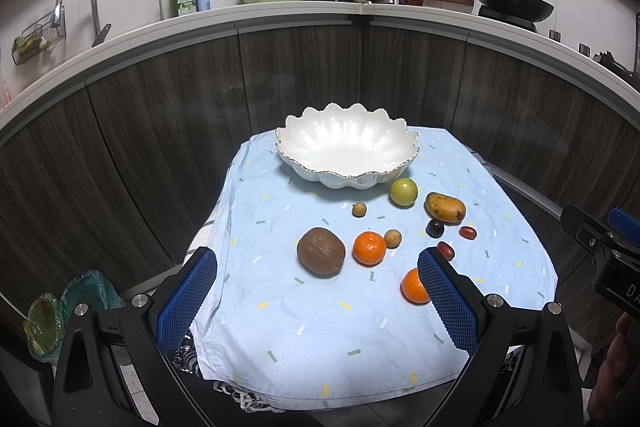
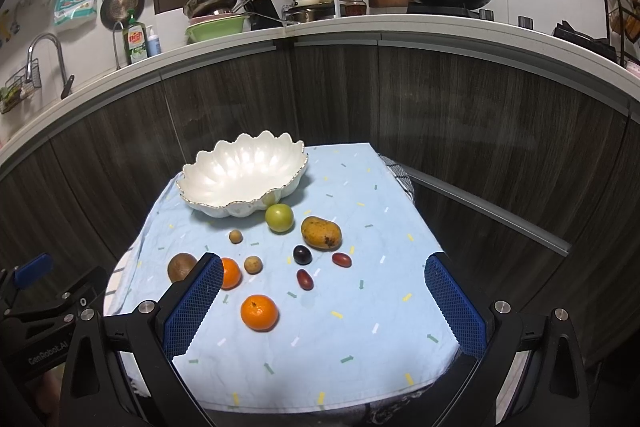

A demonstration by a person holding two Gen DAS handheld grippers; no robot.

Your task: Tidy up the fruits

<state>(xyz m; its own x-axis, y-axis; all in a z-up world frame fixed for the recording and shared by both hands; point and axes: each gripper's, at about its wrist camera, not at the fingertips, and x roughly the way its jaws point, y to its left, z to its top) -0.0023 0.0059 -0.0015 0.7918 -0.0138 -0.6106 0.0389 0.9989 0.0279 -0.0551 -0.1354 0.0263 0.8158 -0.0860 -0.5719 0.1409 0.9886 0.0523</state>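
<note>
Meanwhile both claws, left claw (image 1: pixel 317 267) and right claw (image 2: pixel 324 273), gape above scattered fruits (image 2: pixel 259 312).

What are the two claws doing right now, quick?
Left claw: open, holding nothing.
Right claw: open, holding nothing.

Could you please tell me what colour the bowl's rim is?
Gold trim on the white bowl, clearest in the left wrist view.

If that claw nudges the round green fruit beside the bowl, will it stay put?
Probably not. The green fruit looks smooth and nearly round, so it would likely roll on the flat blue cloth. It sits close to the white bowl, which might stop it on that side.
</note>
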